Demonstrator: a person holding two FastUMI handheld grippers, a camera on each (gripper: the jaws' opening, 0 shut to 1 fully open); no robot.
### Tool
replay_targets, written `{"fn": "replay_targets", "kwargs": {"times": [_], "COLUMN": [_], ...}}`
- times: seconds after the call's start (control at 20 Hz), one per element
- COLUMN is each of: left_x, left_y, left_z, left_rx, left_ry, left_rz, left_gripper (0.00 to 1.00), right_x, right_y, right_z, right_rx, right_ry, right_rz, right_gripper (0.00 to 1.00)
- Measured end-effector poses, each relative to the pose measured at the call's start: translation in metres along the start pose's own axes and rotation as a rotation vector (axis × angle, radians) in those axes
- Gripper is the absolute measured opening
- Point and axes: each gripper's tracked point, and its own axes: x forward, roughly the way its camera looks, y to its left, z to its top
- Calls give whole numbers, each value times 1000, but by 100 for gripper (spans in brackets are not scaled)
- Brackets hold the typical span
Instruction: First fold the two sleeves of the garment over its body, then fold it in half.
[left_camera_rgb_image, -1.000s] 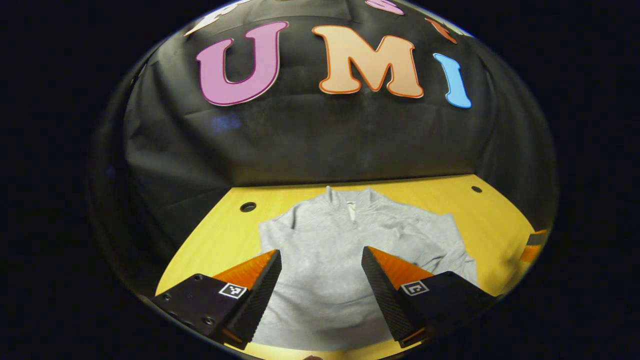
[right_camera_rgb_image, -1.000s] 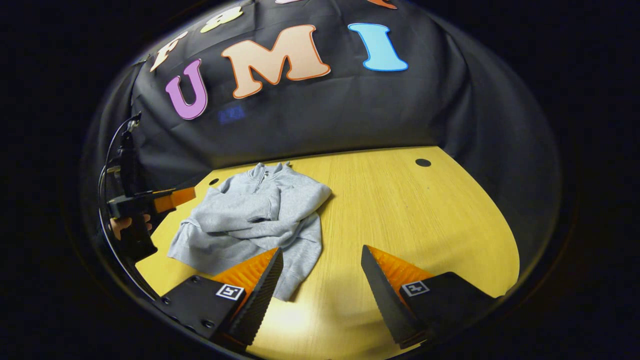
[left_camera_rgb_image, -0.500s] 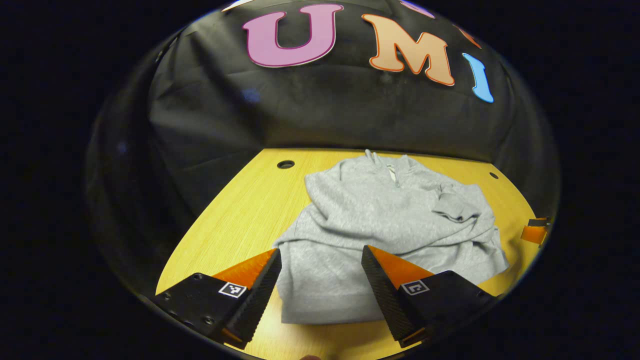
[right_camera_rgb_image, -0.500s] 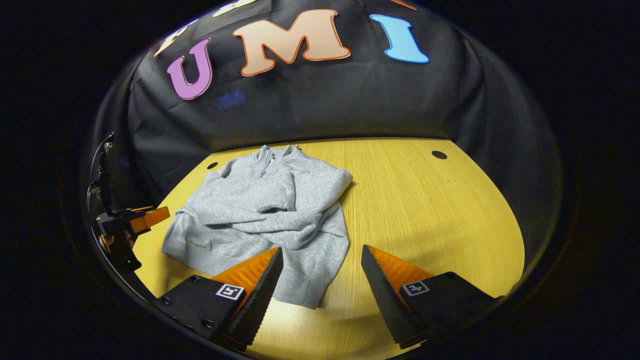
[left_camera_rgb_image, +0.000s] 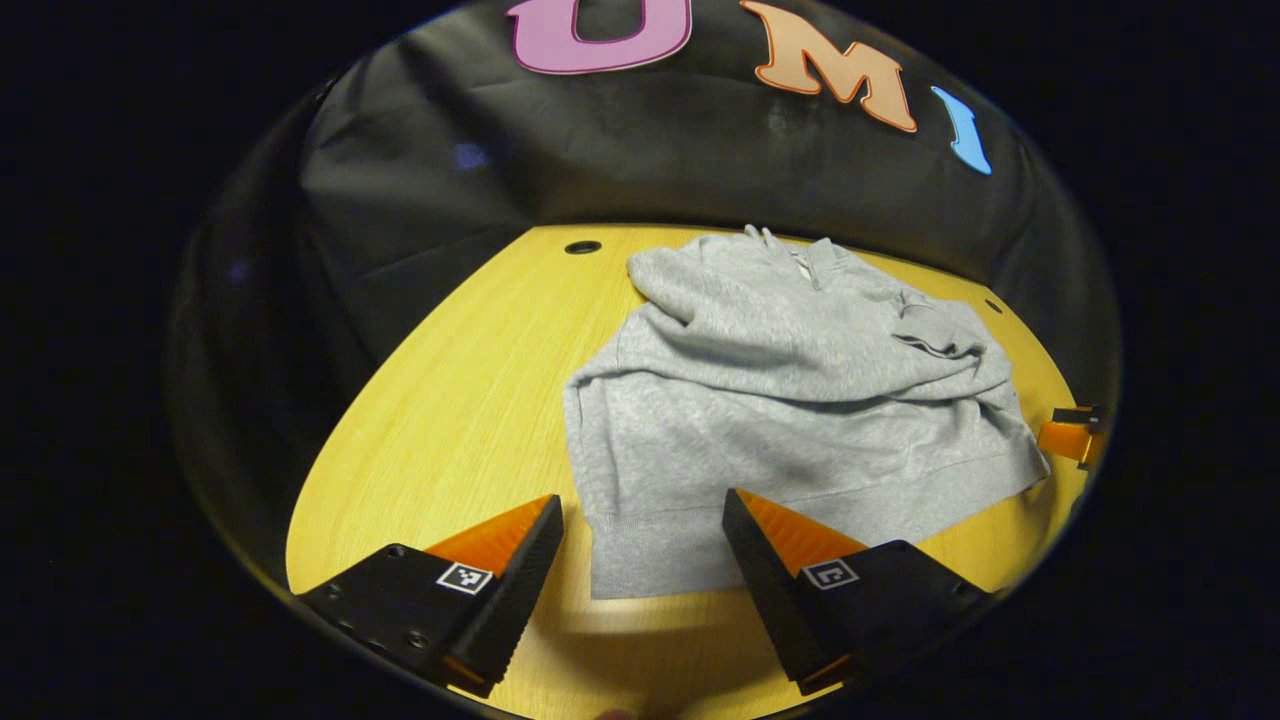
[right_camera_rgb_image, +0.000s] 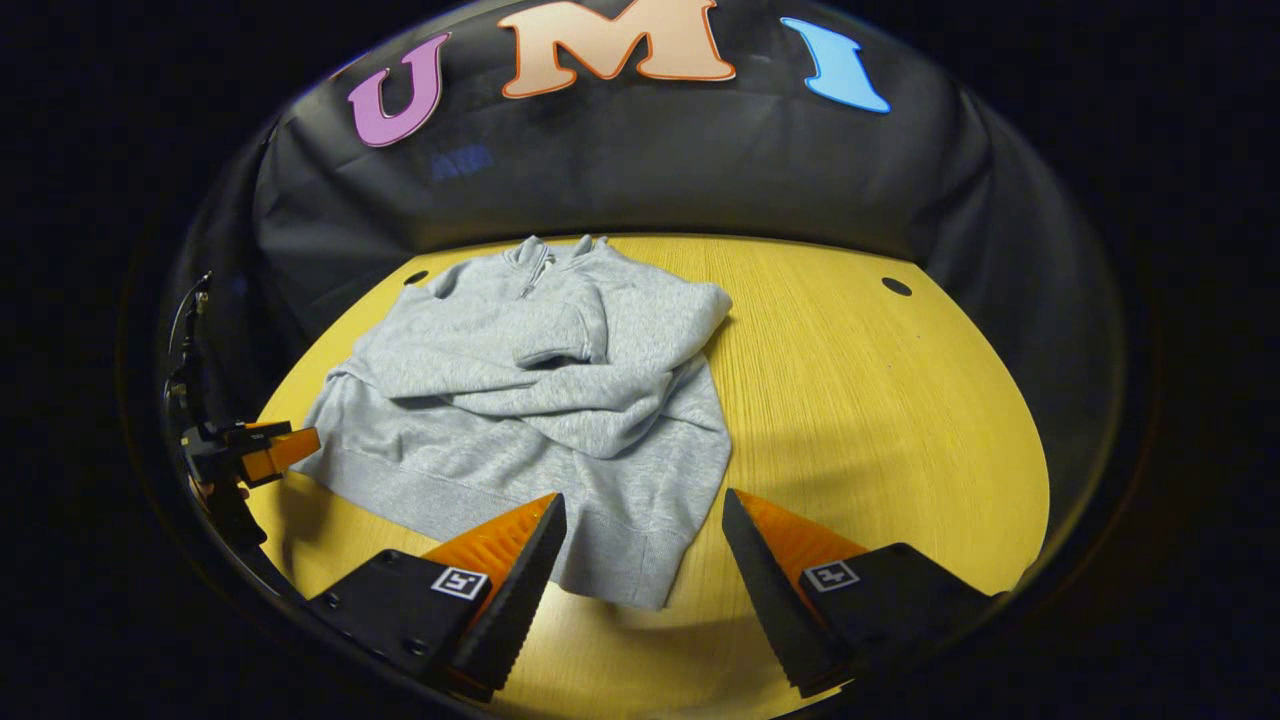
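A grey zip-neck sweatshirt (left_camera_rgb_image: 790, 400) (right_camera_rgb_image: 530, 400) lies flat on the yellow wooden table (left_camera_rgb_image: 450, 400), collar toward the booth wall, both sleeves folded across its body. My left gripper (left_camera_rgb_image: 642, 530) hangs open above the hem's left corner, holding nothing. My right gripper (right_camera_rgb_image: 642, 528) is open above the hem's right corner, also holding nothing. In the right gripper view the left gripper (right_camera_rgb_image: 250, 455) shows at the far left with a hand behind it. The right gripper's tip (left_camera_rgb_image: 1068, 435) peeks in at the right edge of the left gripper view.
The table (right_camera_rgb_image: 880, 400) has small round holes near its back corners (left_camera_rgb_image: 582, 247) (right_camera_rgb_image: 896, 287). Black cloth wall stands behind the table. Bare tabletop stretches left of the sweatshirt in the left gripper view and right of it in the right gripper view.
Both grippers have drawn back toward the table's front edge and tilted down; the sweatshirt's hem corners now sit between their open fingers. The garment itself has not moved.
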Motion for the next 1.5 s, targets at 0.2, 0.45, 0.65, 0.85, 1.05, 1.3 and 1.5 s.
{"fn": "replay_targets", "kwargs": {"times": [0.2,0.45,0.65,0.85,1.05,1.3,1.5], "left_x": [-1,1,1,1,3,3,-5], "left_y": [-3,-4,-9,-15,-29,-35,-35], "left_z": [-3,-3,-4,-3,-1,1,-6], "left_rx": [-13,-4,-10,23,40,-22,-39], "left_ry": [-5,-29,-21,22,42,11,62], "left_rz": [-22,-35,-35,-72,-136,-152,-159], "left_gripper": [96,95,86,75,46,5,0], "right_x": [5,11,12,13,11,10,0], "right_y": [2,6,14,26,30,31,29], "right_z": [-18,-39,-40,-41,-42,-40,-36], "right_rx": [-27,-4,-7,-18,-10,13,-9], "right_ry": [51,120,132,133,150,159,160], "right_rz": [-20,-21,21,58,84,110,137], "right_gripper": [98,93,76,24,10,10,10]}}
